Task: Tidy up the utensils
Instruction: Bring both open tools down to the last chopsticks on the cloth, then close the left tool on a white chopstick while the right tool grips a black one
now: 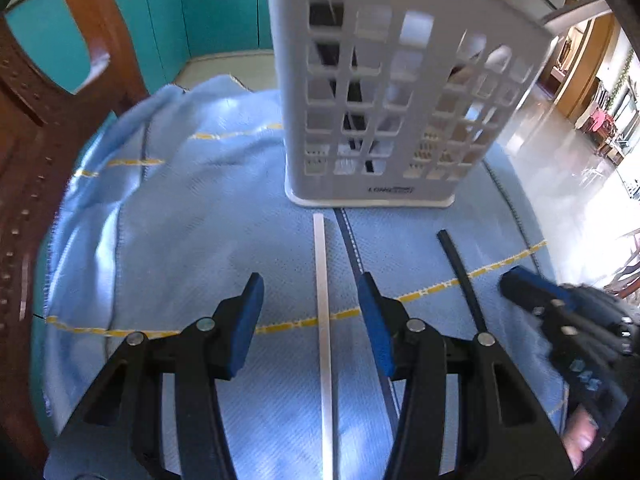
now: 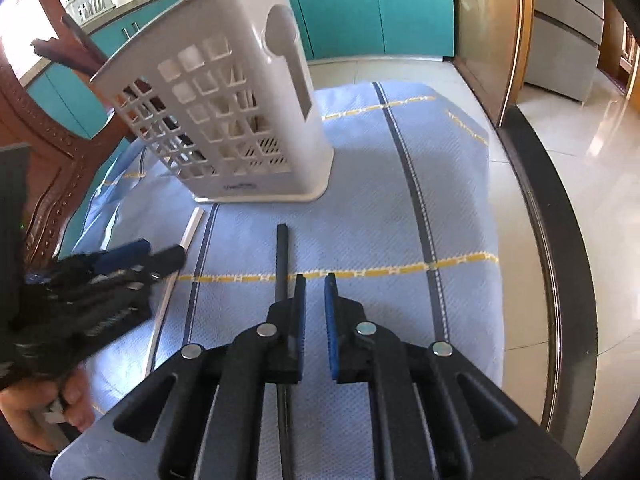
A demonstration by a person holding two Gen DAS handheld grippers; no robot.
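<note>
A white slotted utensil holder [image 1: 384,92] stands on the blue cloth, with dark utensils inside; it also shows in the right wrist view [image 2: 240,120]. A white chopstick [image 1: 323,320] lies on the cloth between the fingers of my open left gripper [image 1: 310,320]. A black chopstick [image 1: 460,276] lies to its right. In the right wrist view the black chopstick [image 2: 281,256] lies just left of my right gripper [image 2: 315,312], whose jaws stand a small gap apart and hold nothing. The white chopstick [image 2: 188,232] and left gripper [image 2: 120,268] show at left.
The blue checked cloth [image 2: 380,216] covers a table with a dark rim [image 2: 560,264]. A carved wooden chair [image 1: 36,128] stands at the left. Teal cabinets [image 2: 360,4] are behind. The right gripper [image 1: 560,312] shows at the right of the left wrist view.
</note>
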